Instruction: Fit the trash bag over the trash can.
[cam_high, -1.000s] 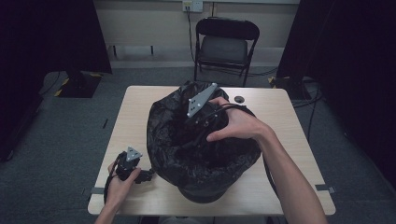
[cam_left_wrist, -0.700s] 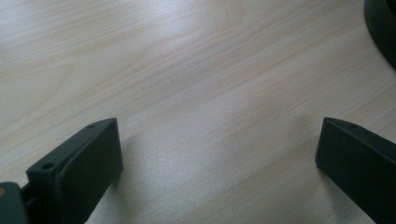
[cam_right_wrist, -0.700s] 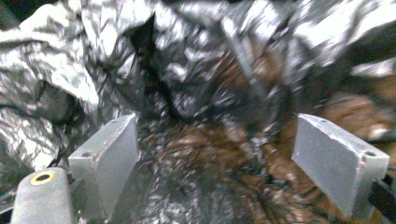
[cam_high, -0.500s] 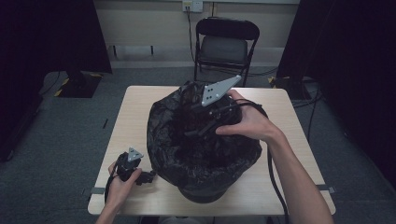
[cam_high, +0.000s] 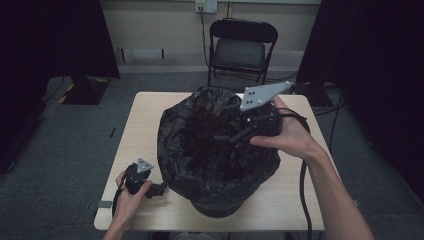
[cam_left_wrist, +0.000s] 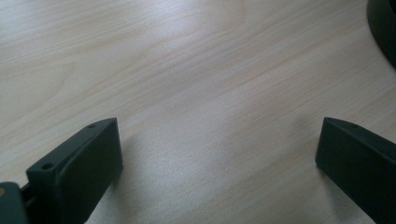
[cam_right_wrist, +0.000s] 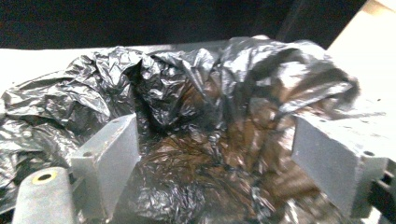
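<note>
Dim room, grey carpet, a black folding metal chair behind a pale wood-grain table where a crinkled black plastic bin liner sits draped over a round dark bin mid-table. The right gripper hangs over the liner's open mouth, jaws wide and empty; the left gripper rests on the table just beside the bin's near-left base, jaws spread wide, nothing between them (bare wood). Best approach, I'd judge: pinch one loose fold at the rim, not the bunched middle, and steady the bin with the left.

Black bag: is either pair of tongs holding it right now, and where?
Neither. The right tongs gape open over the black bag; the left tongs are open over the table.
</note>
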